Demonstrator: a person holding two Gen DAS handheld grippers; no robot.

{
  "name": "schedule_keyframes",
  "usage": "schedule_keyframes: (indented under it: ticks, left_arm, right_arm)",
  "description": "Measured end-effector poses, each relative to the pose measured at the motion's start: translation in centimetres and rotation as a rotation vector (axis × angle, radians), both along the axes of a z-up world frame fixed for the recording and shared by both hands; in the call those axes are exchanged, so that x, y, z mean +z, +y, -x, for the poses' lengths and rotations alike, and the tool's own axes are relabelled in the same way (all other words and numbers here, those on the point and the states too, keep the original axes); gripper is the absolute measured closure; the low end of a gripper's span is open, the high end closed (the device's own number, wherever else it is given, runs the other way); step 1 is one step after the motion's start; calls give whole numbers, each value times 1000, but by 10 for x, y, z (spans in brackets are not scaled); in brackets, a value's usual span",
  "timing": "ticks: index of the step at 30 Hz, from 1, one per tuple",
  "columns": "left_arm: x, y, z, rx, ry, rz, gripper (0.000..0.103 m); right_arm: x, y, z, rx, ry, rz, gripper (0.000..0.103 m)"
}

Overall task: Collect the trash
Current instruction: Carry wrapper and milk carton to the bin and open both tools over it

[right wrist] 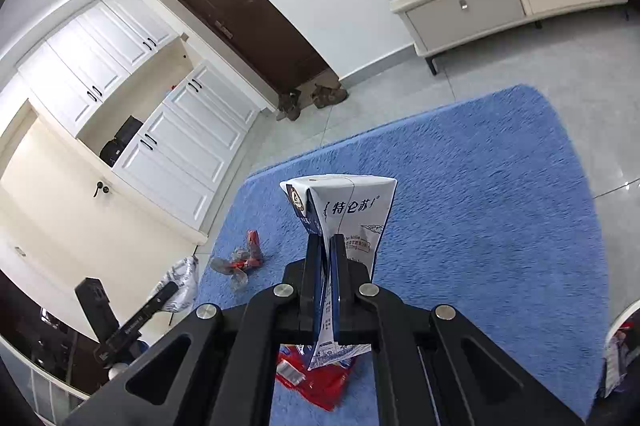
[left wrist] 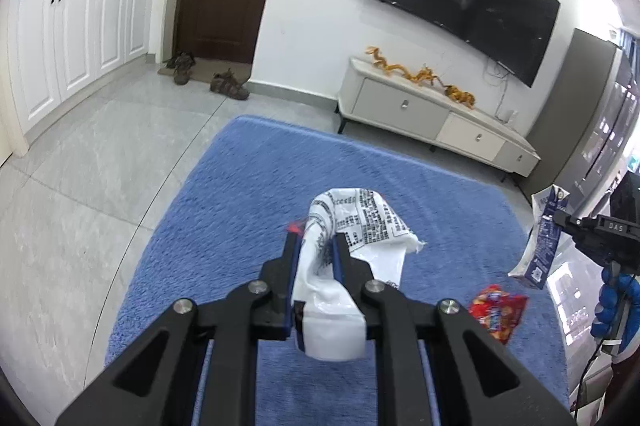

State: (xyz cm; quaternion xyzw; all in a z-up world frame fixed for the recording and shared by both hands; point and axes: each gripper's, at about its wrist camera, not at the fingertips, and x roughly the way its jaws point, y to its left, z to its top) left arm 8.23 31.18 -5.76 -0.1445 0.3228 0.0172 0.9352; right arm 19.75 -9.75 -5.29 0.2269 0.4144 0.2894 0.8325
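left gripper [left wrist: 316, 246] — clamped on white printed wrapper [left wrist: 352, 218] | right gripper [right wrist: 326, 246] — clamped on milk carton [right wrist: 348, 210], label "特仑苏" | red snack packet [left wrist: 496, 312] on blue rug [left wrist: 240, 186]

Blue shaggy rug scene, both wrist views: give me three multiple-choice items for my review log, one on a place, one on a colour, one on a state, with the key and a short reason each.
1. Where does the red snack wrapper lie?
A. on the blue shaggy rug
B. on the white TV cabinet
C. by the brown door

2. What colour is the crumpled plastic bag in the left gripper?
A. yellow
B. white with black print
C. green

3. What is the state of the right gripper?
A. open over the rug
B. shut on nothing
C. shut on the blue-and-white milk carton

Key: 1 A, the wrapper rests on the blue pile. 2 B, black print covers the white film. 3 C, both fingers pinch the flattened carton wall.
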Motion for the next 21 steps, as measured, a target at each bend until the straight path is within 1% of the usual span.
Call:
schedule_keyframes:
  ticks: [3, 7, 12, 15, 17, 21]
  left_arm:
    - [11, -17, 1, -32, -21, -3, 88]
    - [23, -51, -2, -97, -35, -21, 88]
    - [36, -109, -10, -218, -48, -37, 88]
    - [40, -159, -17, -318, -53, -43, 88]
    - [42, -199, -21, -393, -51, -47, 88]
    - [41, -280, -29, -533, -38, -59, 88]
  right_arm:
    - [8, -13, 6, -9, -21, 7, 99]
    - [18, -29, 17, -26, -46, 6, 99]
    - [33, -59, 43, -66, -84, 22, 99]
    - [44, -86, 59, -109, -105, 42, 99]
    - [50, -114, 74, -155, -115, 56, 99]
    - [50, -169, 103, -246, -110, 103, 99]
